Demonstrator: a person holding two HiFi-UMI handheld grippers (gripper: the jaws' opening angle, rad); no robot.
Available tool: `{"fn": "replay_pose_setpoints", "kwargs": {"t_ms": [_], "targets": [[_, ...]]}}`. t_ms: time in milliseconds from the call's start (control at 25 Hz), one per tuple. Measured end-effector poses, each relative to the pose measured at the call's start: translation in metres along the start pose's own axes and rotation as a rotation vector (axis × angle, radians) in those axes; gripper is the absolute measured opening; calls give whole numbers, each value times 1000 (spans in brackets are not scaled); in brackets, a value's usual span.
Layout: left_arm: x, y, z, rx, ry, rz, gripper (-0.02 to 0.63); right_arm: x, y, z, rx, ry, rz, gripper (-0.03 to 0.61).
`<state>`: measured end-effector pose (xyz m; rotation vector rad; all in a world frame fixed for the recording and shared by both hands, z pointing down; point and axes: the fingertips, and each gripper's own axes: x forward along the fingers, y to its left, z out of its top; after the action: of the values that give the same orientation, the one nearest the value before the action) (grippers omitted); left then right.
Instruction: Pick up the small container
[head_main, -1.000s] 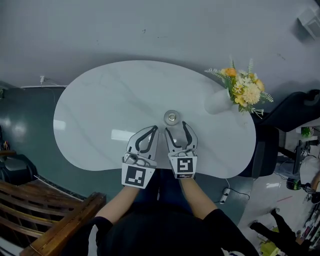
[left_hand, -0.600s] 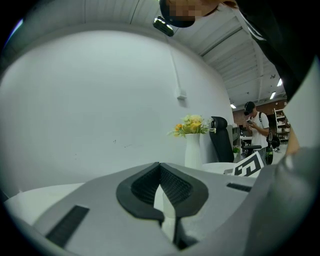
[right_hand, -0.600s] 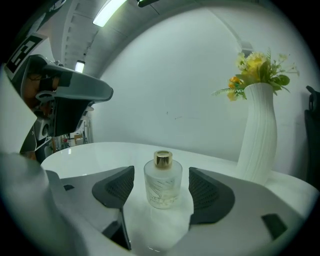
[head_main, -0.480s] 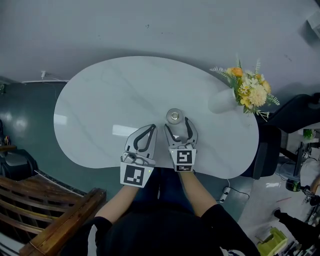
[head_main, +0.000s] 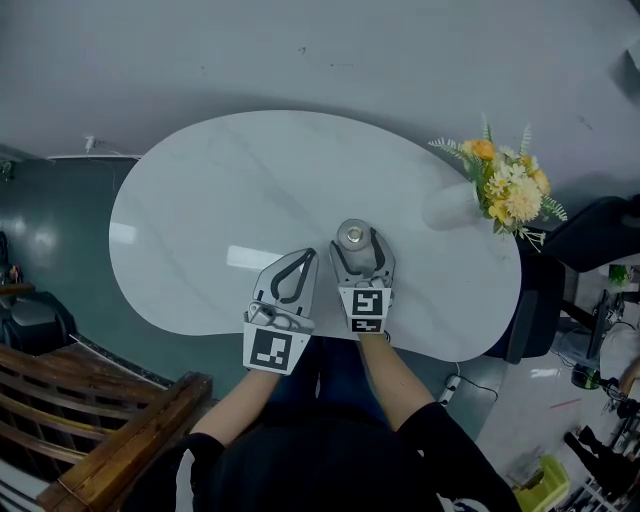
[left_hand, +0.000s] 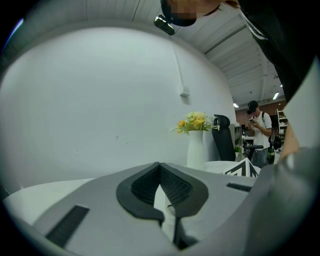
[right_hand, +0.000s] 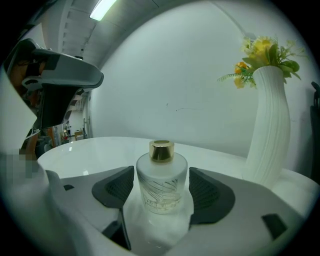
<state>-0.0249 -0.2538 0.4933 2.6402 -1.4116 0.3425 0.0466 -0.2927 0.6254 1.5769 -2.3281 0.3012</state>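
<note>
the small container (right_hand: 161, 181), frosted glass with a gold cap, stands upright and untouched between the spread jaws of the right claw (head_main: 357, 250), the left claw (head_main: 306, 259) closed at its 8 o'clock.

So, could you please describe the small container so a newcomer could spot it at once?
On the white oval table, look just right of centre, between the open jaws of the right gripper. There stands the container, a squat frosted bottle with a gold cap, far shorter than the tall white ribbed vase of flowers at the table's right end.
</note>
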Motion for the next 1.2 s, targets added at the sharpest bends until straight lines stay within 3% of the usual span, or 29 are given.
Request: {"fn": "replay_pose_setpoints", "kwargs": {"t_ms": [760, 1200], "targets": [[2, 0, 0, 2, 2, 5, 8, 13, -3, -4, 14, 45, 10, 333], [2, -13, 21, 24, -41, -13, 8, -21, -15, 61, -3, -53, -4, 333]]}}
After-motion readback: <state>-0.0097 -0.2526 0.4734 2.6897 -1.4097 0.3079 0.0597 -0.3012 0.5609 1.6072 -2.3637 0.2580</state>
